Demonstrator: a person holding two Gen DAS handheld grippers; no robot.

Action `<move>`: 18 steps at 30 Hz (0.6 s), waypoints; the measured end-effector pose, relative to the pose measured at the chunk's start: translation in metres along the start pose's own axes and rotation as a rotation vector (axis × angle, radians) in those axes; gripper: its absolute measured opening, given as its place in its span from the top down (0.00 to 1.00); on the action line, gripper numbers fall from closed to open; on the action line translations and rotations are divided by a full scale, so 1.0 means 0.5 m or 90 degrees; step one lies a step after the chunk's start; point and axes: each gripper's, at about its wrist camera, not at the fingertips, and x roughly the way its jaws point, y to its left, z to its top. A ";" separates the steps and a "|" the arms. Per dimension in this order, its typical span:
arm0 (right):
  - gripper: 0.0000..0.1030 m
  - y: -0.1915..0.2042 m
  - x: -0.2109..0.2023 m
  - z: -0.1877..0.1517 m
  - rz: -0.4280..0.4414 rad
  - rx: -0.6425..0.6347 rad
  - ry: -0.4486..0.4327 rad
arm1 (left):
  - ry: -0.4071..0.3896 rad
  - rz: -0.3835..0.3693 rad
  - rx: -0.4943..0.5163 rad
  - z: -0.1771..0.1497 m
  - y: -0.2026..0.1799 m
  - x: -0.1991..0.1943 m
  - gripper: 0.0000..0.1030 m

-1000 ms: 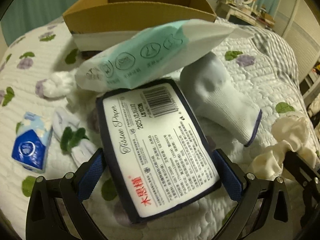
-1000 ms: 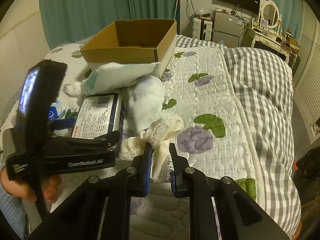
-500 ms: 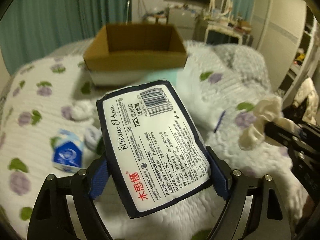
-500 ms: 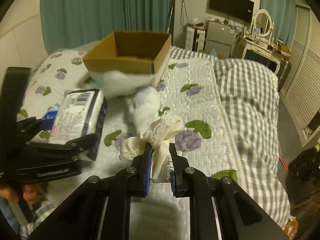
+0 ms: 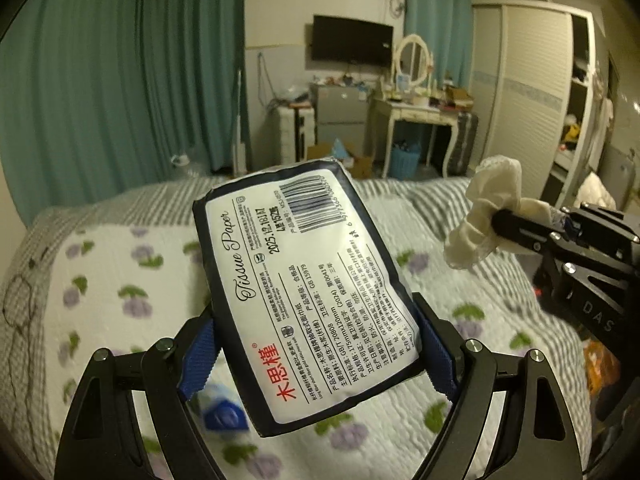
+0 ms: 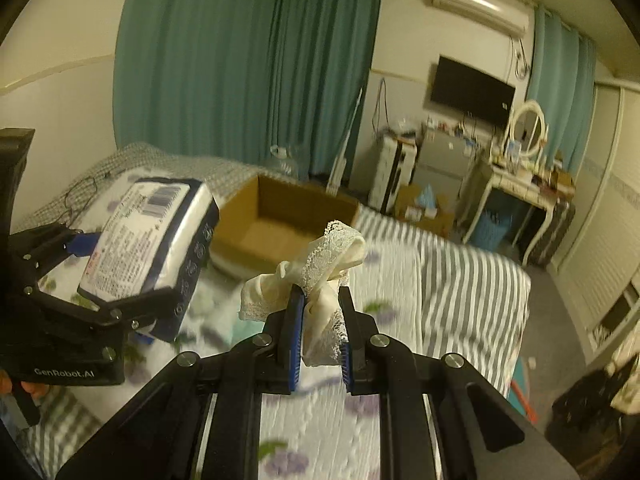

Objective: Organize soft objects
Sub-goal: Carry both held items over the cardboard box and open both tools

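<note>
Gripping a tissue pack (image 5: 308,292) above the quilt (image 5: 100,280), the left gripper (image 5: 316,352) hangs beside the right gripper (image 6: 318,336), which pinches a lace cloth (image 6: 320,276); an open box (image 6: 280,220) sits beyond.

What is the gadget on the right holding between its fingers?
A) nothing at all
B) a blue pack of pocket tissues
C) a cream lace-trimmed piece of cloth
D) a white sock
C: the right gripper is shut on the cream lace-trimmed cloth, bunched between its blue-padded fingers and lifted above the bed; the tissue paper pack sits in the left gripper instead.
</note>
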 end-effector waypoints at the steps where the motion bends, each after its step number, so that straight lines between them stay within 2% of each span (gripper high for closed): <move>1: 0.86 0.001 0.008 0.017 -0.005 -0.003 -0.005 | -0.005 0.001 0.001 0.013 0.011 0.006 0.17; 4: 0.86 0.000 0.043 0.067 0.014 0.002 -0.024 | -0.013 0.013 0.006 0.047 0.038 0.033 0.17; 9: 0.86 -0.006 0.146 0.128 0.015 -0.005 -0.029 | -0.005 0.027 0.027 0.099 0.072 0.138 0.17; 15: 0.86 -0.025 0.312 0.161 0.014 0.000 0.005 | 0.040 0.036 0.045 0.110 0.093 0.310 0.17; 18: 0.86 -0.029 0.406 0.166 0.022 0.007 0.036 | 0.061 0.039 0.056 0.105 0.096 0.372 0.17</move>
